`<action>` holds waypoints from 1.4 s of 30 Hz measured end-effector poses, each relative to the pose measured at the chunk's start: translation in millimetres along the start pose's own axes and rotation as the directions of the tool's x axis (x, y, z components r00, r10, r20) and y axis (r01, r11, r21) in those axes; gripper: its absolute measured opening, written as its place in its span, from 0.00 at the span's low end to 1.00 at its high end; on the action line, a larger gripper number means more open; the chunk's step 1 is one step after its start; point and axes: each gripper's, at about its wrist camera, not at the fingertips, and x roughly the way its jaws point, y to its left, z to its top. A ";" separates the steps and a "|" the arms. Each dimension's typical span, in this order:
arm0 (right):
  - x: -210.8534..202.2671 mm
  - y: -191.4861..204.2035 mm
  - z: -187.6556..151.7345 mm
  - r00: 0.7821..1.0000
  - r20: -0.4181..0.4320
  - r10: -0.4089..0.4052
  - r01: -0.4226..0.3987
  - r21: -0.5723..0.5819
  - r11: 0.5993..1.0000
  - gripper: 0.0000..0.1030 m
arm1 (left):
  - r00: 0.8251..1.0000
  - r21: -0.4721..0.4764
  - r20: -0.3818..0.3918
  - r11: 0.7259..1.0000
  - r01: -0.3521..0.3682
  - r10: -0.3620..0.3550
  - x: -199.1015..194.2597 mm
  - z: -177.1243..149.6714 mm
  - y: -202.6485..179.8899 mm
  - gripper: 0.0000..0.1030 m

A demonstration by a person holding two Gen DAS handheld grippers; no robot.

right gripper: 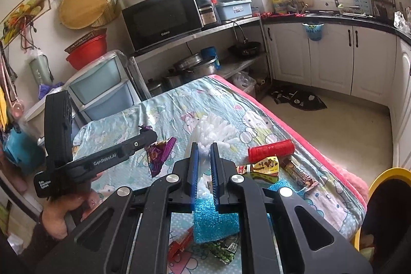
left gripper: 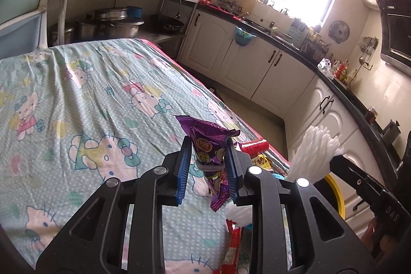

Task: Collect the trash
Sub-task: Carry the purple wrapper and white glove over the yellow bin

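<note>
Glossy foil wrapper (left gripper: 208, 143), cloth sheet (left gripper: 77, 94)

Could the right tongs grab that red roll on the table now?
Probably not yet. The right tongs are shut on white foam netting, so they are occupied. Otherwise the way looks free: the red roll lies uncovered on the tablecloth, just right of them.

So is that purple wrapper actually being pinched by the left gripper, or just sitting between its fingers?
Touching. In the left wrist view the left gripper has both blue pads pressed against the purple wrapper, which hangs crumpled between them, lifted off the tablecloth.
</note>
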 end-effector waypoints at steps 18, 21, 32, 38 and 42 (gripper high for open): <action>-49.4 -11.4 0.0 0.998 0.065 -0.025 0.024 0.012 1.000 0.09 | 0.998 0.069 0.044 0.996 0.052 -0.055 -19.9 1.1 -37.9 0.19; -59.7 -15.4 -0.8 0.996 0.078 -0.038 0.037 0.015 0.999 0.09 | 0.996 0.087 0.051 0.994 0.063 -0.068 -21.7 2.0 -48.6 0.19; -92.7 -31.0 -3.3 0.988 0.122 -0.096 0.091 0.040 0.995 0.09 | 0.990 0.148 0.055 0.982 0.119 -0.128 -17.3 1.9 -90.6 0.19; -105.9 -45.4 -7.8 0.982 0.134 -0.134 0.126 0.067 0.990 0.09 | 0.988 0.171 0.041 0.975 0.142 -0.151 -11.1 0.1 -108.9 0.19; -115.2 -56.1 -10.6 0.975 0.146 -0.169 0.156 0.091 0.983 0.09 | 0.986 0.189 0.028 0.969 0.159 -0.167 -5.3 -1.8 -121.2 0.19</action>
